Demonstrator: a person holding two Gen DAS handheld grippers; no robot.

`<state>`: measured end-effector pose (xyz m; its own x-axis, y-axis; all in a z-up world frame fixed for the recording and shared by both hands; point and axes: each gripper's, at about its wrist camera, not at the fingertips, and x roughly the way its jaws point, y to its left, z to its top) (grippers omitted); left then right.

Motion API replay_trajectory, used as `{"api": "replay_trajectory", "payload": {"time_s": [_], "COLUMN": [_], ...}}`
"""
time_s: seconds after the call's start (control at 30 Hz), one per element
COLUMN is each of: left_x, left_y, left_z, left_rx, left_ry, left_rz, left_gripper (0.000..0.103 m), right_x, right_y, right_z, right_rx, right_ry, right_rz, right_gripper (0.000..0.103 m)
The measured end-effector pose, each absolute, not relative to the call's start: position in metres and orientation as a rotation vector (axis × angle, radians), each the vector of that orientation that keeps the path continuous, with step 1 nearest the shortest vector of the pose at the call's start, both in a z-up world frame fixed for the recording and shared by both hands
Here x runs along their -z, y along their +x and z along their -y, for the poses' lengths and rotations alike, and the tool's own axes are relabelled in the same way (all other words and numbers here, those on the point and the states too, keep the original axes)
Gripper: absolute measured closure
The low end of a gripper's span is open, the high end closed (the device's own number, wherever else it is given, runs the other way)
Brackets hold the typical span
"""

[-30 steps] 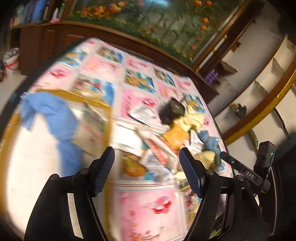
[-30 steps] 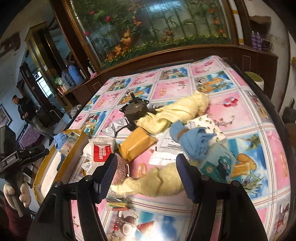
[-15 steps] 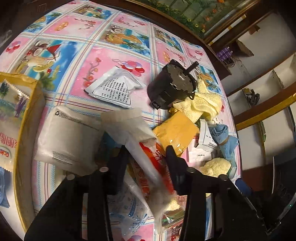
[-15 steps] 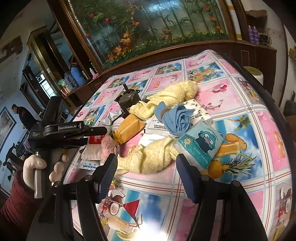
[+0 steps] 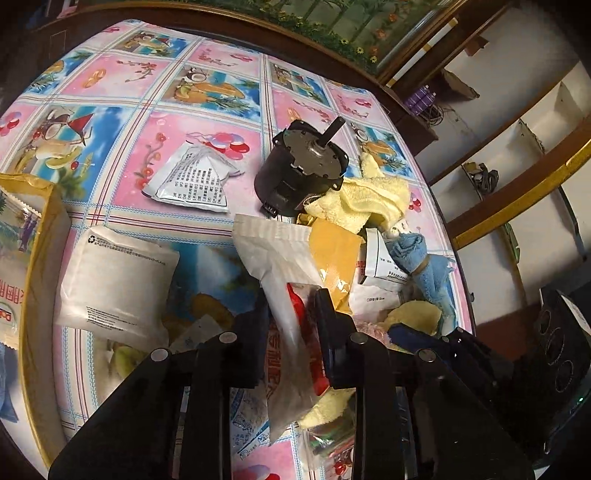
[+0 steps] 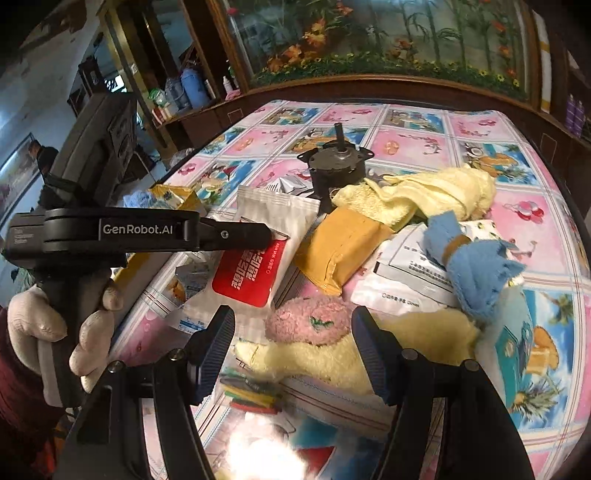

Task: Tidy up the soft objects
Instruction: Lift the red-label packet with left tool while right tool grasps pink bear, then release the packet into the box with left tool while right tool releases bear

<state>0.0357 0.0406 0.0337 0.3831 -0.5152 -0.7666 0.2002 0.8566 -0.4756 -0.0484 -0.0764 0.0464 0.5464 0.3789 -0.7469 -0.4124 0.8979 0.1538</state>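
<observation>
The left gripper (image 5: 291,321) is closing on the white-and-red pouch (image 5: 284,295) between its jaws; light, limp, slippery film, best pinched mid-body. The right gripper (image 6: 293,347) stands wide above the pink plush (image 6: 308,323)

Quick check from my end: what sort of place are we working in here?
Most likely a lived-in home. A fruit-print vinyl tablecloth covers the table, a large wood-framed aquarium stands behind it, and household bottles crowd a side cabinet.

Pouch (image 5: 291,295): white, red label, upright between closing left jaws.
Pink plush (image 6: 308,319): between right jaws, untouched.
</observation>
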Motion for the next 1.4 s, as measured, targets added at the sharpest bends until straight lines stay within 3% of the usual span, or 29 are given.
{"api": "replay_trajectory", "payload": {"time_s": [0.07, 0.17, 0.27, 0.33, 0.4, 0.53, 0.57, 0.6, 1.07, 1.4], "left_x": [-0.026, -0.015, -0.018, -0.019, -0.022, -0.031, -0.036, -0.041, -0.113, -0.081], "left_y": [0.040, 0.043, 0.039, 0.037, 0.035, 0.029, 0.026, 0.023, -0.051, -0.058], "left_z": [-0.037, -0.028, -0.018, -0.019, -0.028, -0.047, -0.050, -0.054, -0.174, -0.285], "left_rx": [0.467, 0.472, 0.489, 0.500, 0.493, 0.518, 0.521, 0.525, 0.426, 0.104], "left_ry": [-0.341, -0.339, -0.279, -0.279, -0.310, -0.405, -0.418, -0.432, -0.504, -0.470], "left_rz": [-1.103, -1.146, -1.121, -1.101, -1.072, -1.034, -1.018, -1.005, -0.799, -0.854], "left_gripper": [0.065, 0.055, 0.055, 0.064, 0.066, 0.067, 0.067, 0.067, 0.067, 0.067], "right_x": [-0.039, -0.031, -0.025, -0.027, -0.029, -0.042, -0.044, -0.049, -0.095, -0.101], "right_y": [-0.043, -0.039, -0.038, -0.041, -0.041, -0.046, -0.048, -0.051, -0.085, -0.077], "right_z": [0.068, 0.063, 0.061, 0.060, 0.066, 0.079, 0.080, 0.082, 0.068, -0.019], "right_rx": [-0.442, -0.438, -0.437, -0.439, -0.442, -0.448, -0.452, -0.455, -0.555, -0.767], "right_ry": [-0.113, -0.172, -0.213, -0.214, -0.176, -0.079, -0.065, -0.046, 0.034, 0.058], "right_rz": [-0.889, -0.901, -0.906, -0.896, -0.896, -0.866, -0.859, -0.850, -0.765, -0.822], "right_gripper": [0.037, 0.037, 0.038, 0.041, 0.060, 0.069, 0.081, 0.085, 0.085, 0.085]}}
